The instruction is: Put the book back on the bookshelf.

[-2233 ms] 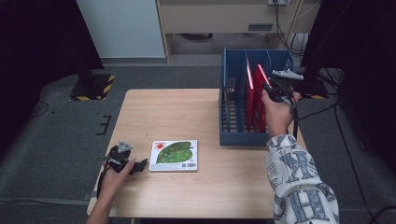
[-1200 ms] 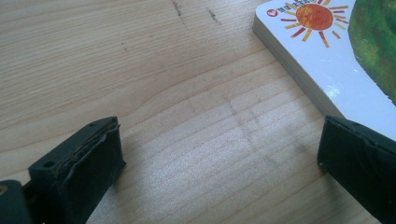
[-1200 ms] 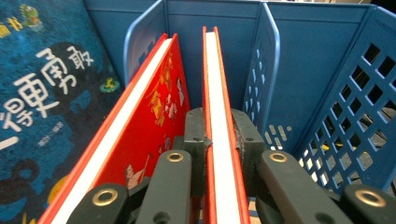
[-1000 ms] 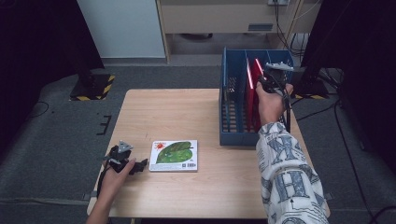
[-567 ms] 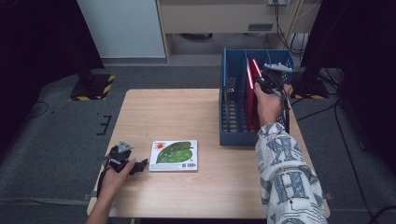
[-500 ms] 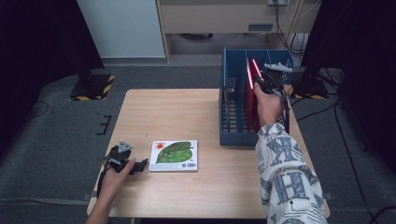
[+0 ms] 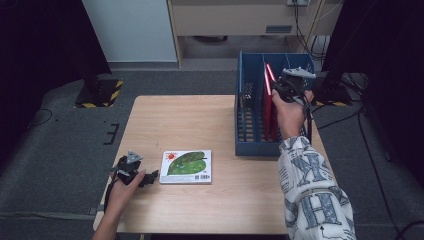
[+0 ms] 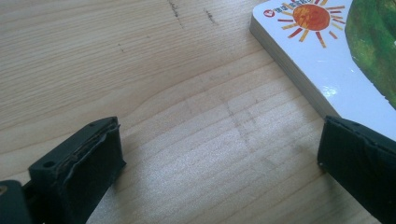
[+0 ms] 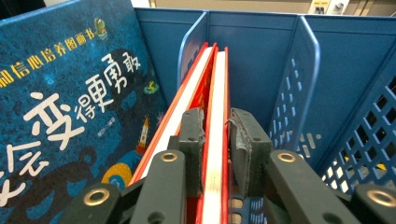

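A red-covered book point(image 9: 217, 93) stands on edge in a slot of the blue file rack point(image 7: 250, 145). My right gripper point(image 9: 215, 126) is shut on its top edge, one pad on each cover. Its jaws have just been closing with that book between them. A second red book point(image 9: 187, 88) leans against it on the left. From the high view, the right gripper point(image 7: 280, 87) sits over the rack's back end. A picture book with a green leaf and a sun point(image 7: 186, 166) lies flat on the table. Beside its left edge rests my left gripper point(image 8: 219, 158), open, with bare wood between its jaws.
A large blue picture book point(image 9: 70, 102) stands in the slot left of the red ones. Perforated blue dividers point(image 9: 299, 70) wall the slots to the right. The wooden table point(image 7: 200, 120) has the rack at its right side; dark floor and cables surround it.
The right hand has shifted a little toward the rack's back end, still holding the red book upright. The left hand and the leaf book have not moved.
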Demonstrator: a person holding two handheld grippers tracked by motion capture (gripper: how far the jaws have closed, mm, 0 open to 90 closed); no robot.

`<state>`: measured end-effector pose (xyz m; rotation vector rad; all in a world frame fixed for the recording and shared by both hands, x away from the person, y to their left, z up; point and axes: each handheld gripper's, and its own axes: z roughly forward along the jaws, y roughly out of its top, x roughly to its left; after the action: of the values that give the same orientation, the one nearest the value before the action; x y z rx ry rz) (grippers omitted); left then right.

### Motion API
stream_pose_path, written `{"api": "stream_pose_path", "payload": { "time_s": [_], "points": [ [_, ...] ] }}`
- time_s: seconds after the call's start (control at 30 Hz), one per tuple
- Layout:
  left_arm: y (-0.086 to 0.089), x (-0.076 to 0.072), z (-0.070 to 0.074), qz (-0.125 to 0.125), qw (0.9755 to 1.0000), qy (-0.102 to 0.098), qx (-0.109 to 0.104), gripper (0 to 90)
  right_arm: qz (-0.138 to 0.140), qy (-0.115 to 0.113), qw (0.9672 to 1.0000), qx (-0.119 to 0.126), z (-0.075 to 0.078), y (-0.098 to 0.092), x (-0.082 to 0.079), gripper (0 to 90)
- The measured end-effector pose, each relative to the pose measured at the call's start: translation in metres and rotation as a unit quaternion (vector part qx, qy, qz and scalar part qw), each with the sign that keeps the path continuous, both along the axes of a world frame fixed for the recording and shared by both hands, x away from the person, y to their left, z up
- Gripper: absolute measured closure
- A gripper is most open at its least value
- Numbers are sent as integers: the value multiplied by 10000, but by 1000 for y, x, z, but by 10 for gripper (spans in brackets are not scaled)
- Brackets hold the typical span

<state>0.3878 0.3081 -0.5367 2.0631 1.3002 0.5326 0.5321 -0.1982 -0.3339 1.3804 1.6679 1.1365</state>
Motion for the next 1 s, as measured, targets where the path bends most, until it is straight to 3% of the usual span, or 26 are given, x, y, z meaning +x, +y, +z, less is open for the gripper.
{"api": "stream_pose_path", "payload": {
  "time_s": [0.27,0.67,1.0],
  "points": [
    [0,0,0,-13,10000,-1,3,0,82,-48,9999,36,6,-2,-7,768],
    [-1,1,0,-40,10000,4,17,0,124,-121,9998,-122,18,-13,-24,780],
    [-1,1,0,-41,10000,5,17,0,34,-31,10000,-63,6,-28,-33,775]
  ]
}}
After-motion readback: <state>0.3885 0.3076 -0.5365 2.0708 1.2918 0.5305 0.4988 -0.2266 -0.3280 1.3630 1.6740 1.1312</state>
